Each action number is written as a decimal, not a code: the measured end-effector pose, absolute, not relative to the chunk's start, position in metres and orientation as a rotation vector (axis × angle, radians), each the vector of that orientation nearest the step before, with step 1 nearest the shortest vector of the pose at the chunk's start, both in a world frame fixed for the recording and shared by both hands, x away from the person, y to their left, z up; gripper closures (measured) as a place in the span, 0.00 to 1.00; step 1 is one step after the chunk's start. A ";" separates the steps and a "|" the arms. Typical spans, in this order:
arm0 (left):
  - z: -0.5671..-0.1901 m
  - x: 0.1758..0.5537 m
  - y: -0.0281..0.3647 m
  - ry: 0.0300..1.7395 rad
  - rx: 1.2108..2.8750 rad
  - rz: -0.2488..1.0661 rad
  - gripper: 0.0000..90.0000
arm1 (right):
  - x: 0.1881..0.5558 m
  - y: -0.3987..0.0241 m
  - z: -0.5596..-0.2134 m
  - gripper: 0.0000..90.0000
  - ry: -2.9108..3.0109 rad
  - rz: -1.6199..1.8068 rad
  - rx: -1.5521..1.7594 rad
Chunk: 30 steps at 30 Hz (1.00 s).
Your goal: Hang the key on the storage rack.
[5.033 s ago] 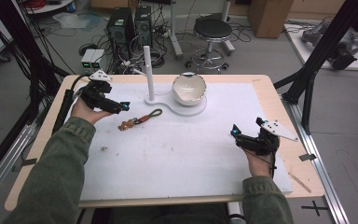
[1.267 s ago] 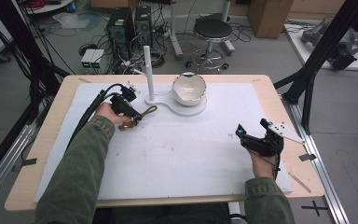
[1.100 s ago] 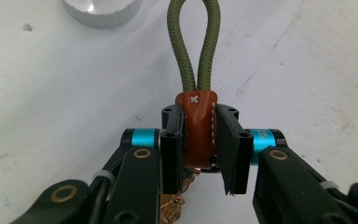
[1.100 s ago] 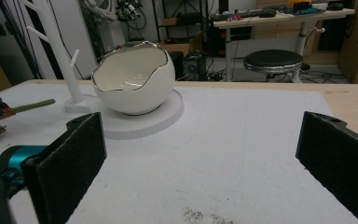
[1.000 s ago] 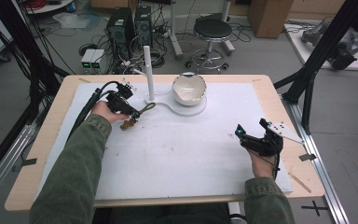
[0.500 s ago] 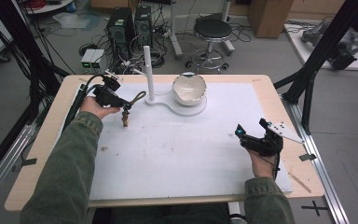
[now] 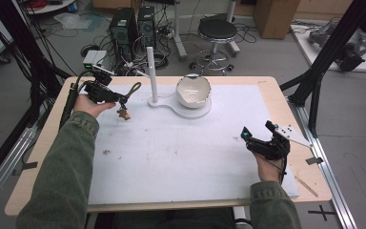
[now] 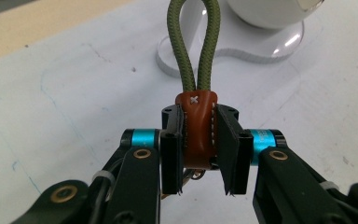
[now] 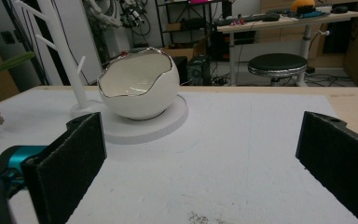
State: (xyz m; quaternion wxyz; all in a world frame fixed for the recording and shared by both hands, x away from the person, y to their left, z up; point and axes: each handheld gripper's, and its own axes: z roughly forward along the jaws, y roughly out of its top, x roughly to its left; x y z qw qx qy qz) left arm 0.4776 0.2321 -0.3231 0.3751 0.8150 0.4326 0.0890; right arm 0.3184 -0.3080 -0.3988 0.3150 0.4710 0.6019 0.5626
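Item in hand: keyring (image 8: pixel 196 130), a brown stitched leather tab with an olive-green cord loop above it and small metal fittings hanging below.
Location of item: off the bench (image 7: pixel 38 157), held in the air at the far left, just left of the white peg stand (image 7: pixel 151 71); in the high view the cord loop points toward the stand's post.
Left gripper (image 7: pixel 108 94): fingers (image 8: pixel 230 149) clamped on the leather tab from both sides, loop standing free above them in the left gripper view.
Right gripper (image 7: pixel 262 143): fingers (image 9: pixel 70 158) wide apart, holding nothing, resting low at the near right of the bench, aimed toward the bowl.
Stand: upright white post with short side pegs on a flat white base (image 7: pixel 190 110); no peg carries anything, as far as can be seen.
Bowl (image 7: pixel 193 89): white, egg-shell shaped with a jagged rim, seated on the round end of the same base; it looks empty in the right gripper view.
Done, by judgement: pick-up complete; the grip looks secure and the item is lifted clear of the white mat (image 7: pixel 181 157).
Left, by judgement: carry the loop over a peg, lower it until it hangs, then release; the loop is near the stand but not yet over any peg.
Progress estimate: roughly halfway.
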 end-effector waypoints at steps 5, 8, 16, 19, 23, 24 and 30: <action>-0.315 0.478 0.236 1.109 2.032 0.266 0.80 | 0.318 -0.308 -0.399 0.01 1.585 1.484 1.243; -0.310 0.478 0.238 1.117 1.998 0.276 0.80 | 0.318 -0.308 -0.399 0.01 1.586 1.488 1.243; -0.299 0.476 0.243 1.122 1.919 0.299 0.80 | 0.318 -0.308 -0.399 0.01 1.588 1.487 1.245; -0.296 0.477 0.241 1.123 1.885 0.308 0.80 | 0.318 -0.308 -0.399 0.01 1.588 1.484 1.235; -0.293 0.480 0.237 1.132 1.826 0.308 0.80 | 0.318 -0.307 -0.399 0.01 1.583 1.488 1.235; -0.294 0.480 0.237 1.137 1.809 0.306 0.80 | 0.318 -0.307 -0.399 0.01 1.584 1.488 1.235; -0.301 0.488 0.236 1.199 1.780 0.297 0.80 | 0.317 -0.309 -0.399 0.01 1.576 1.494 1.244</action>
